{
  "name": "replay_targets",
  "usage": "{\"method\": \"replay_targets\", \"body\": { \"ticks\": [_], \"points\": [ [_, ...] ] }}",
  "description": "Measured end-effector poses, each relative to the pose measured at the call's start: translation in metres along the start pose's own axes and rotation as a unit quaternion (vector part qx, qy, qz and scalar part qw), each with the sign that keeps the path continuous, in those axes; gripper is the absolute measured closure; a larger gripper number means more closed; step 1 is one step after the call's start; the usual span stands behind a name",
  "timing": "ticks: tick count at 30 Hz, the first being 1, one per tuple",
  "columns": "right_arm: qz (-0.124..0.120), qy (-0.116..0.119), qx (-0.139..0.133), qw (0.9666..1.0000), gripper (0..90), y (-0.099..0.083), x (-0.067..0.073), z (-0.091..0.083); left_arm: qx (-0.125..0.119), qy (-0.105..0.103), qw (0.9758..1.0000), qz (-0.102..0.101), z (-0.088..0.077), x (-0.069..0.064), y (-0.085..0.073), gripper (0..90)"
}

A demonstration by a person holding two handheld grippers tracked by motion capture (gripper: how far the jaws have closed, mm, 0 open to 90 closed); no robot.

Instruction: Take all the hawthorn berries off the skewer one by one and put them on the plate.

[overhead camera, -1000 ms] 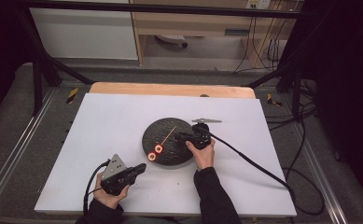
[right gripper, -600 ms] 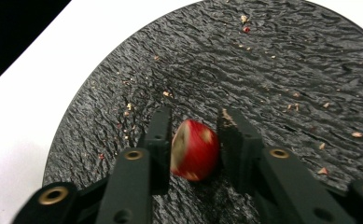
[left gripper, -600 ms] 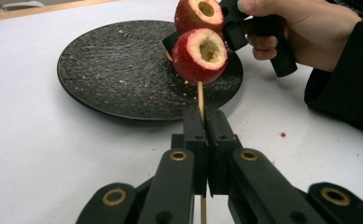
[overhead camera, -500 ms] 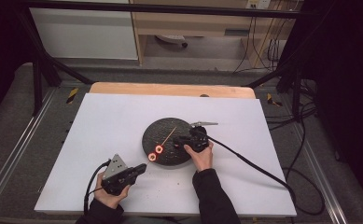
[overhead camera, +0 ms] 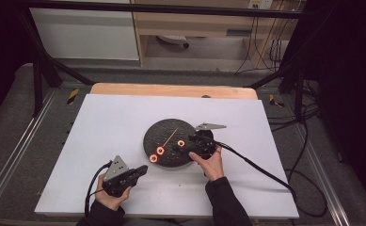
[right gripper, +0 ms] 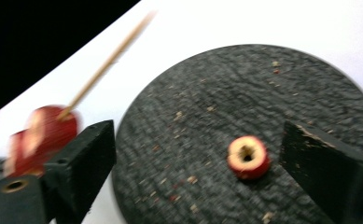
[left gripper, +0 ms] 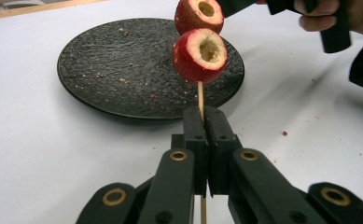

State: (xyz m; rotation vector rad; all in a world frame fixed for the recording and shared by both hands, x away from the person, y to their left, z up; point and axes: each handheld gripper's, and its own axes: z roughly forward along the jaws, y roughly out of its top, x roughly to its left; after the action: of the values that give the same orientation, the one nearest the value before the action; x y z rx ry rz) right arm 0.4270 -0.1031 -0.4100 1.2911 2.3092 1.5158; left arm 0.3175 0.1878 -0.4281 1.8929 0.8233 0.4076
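While the left gripper (left gripper: 201, 126) keeps its fingers clamped on one thin wooden skewer (left gripper: 200, 95) carrying two red hollowed fruit pieces (left gripper: 200, 55), a third red hollowed piece (right gripper: 247, 157) lies loose on the single round black stone plate (overhead camera: 159, 134). Right gripper (right gripper: 198, 154) fingers have just been opening and stand wide either side of that piece, not touching it. Plate rests on one white counter (overhead camera: 110, 122); grey floor and wooden shelving lie beyond.
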Motion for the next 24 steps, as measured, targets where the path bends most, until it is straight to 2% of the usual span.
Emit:
{"method": "replay_targets", "body": {
  "ticks": [1,3,7,10,16,17,20,21,23,24],
  "points": [
    [0.000,0.000,0.000,1.0000,10.1,0.000,0.000,0.000,0.000,0.000,1.0000,0.000,0.000,0.000,0.000,88.3],
    [0.001,0.016,0.001,0.9999,5.9,-0.003,0.006,-0.005,0.001,0.000,1.0000,0.001,0.000,0.000,0.000,88.3],
    [0.000,0.028,-0.003,0.9996,5.5,-0.007,0.012,-0.008,0.004,0.000,1.0000,0.001,0.001,-0.001,-0.001,88.3],
    [0.006,0.049,-0.018,0.9986,6.4,-0.011,0.020,-0.010,0.004,-0.002,1.0000,0.002,0.002,-0.001,-0.001,88.3],
    [0.015,0.065,-0.028,0.9974,10.8,-0.013,0.025,-0.008,0.005,-0.004,1.0000,0.004,0.003,-0.003,-0.001,88.3],
    [0.017,0.071,-0.028,0.9970,14.7,-0.013,0.027,-0.005,0.005,-0.004,1.0000,0.005,0.003,-0.004,-0.001,88.3],
    [0.019,0.078,-0.029,0.9963,19.1,-0.013,0.029,-0.003,0.005,-0.006,0.9999,0.007,0.004,-0.005,0.000,88.3],
    [0.021,0.083,-0.032,0.9958,25.7,-0.014,0.030,-0.001,0.005,-0.006,0.9999,0.007,0.004,-0.006,0.000,88.3],
    [0.025,0.087,-0.034,0.9953,28.2,-0.014,0.030,0.000,0.004,-0.008,0.9999,0.008,0.004,-0.006,0.000,88.3],
    [0.031,0.092,-0.036,0.9946,34.2,-0.014,0.030,0.001,0.005,-0.008,0.9999,0.008,0.005,-0.006,0.000,88.3]
  ]
}}
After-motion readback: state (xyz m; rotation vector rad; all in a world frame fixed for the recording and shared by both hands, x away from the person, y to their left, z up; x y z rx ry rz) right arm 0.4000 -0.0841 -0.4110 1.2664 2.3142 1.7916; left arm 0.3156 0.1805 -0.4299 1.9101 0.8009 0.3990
